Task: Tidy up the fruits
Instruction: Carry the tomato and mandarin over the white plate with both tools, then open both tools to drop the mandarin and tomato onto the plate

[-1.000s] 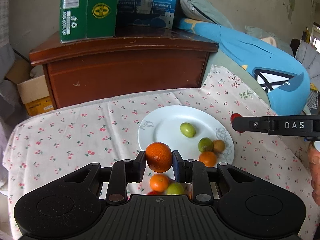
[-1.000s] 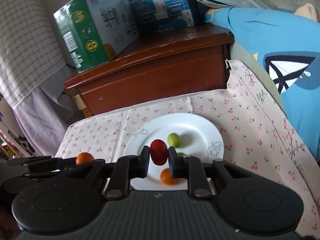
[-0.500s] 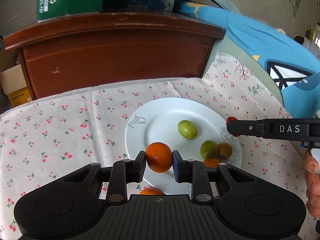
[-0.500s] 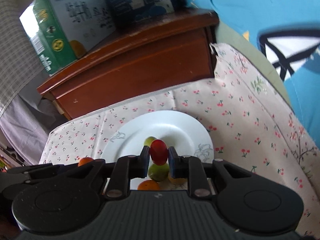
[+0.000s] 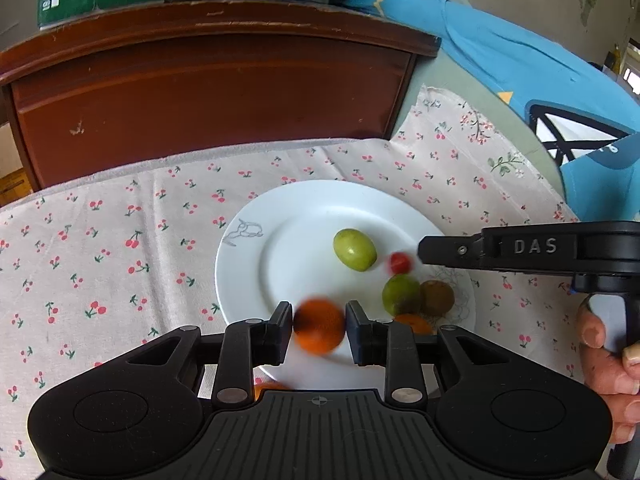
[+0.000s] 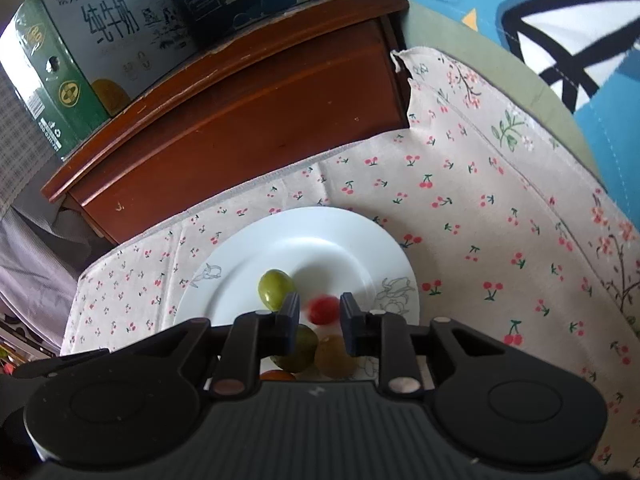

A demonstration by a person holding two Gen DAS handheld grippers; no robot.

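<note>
While both tongs open: orange [image 5: 319, 332] between left; tomato [image 6: 323, 309] between right.

Surfaces as I see them: matt plastic, glossy glaze, woven cloth, polished wood.

My left gripper [image 5: 319, 334] is matt black ribbed plastic with small metal pins; the plate [image 5: 280, 216] is glossy white glazed ware; the tablecloth [image 5: 100, 248] is matt printed cloth; at twelve o'clock, the cabinet [image 5: 208, 88] is scuffed, varnished wood carrying a printed cardboard carton [image 6: 80, 52]; the green fruit [image 5: 354, 249] looks smooth and shiny.
</note>
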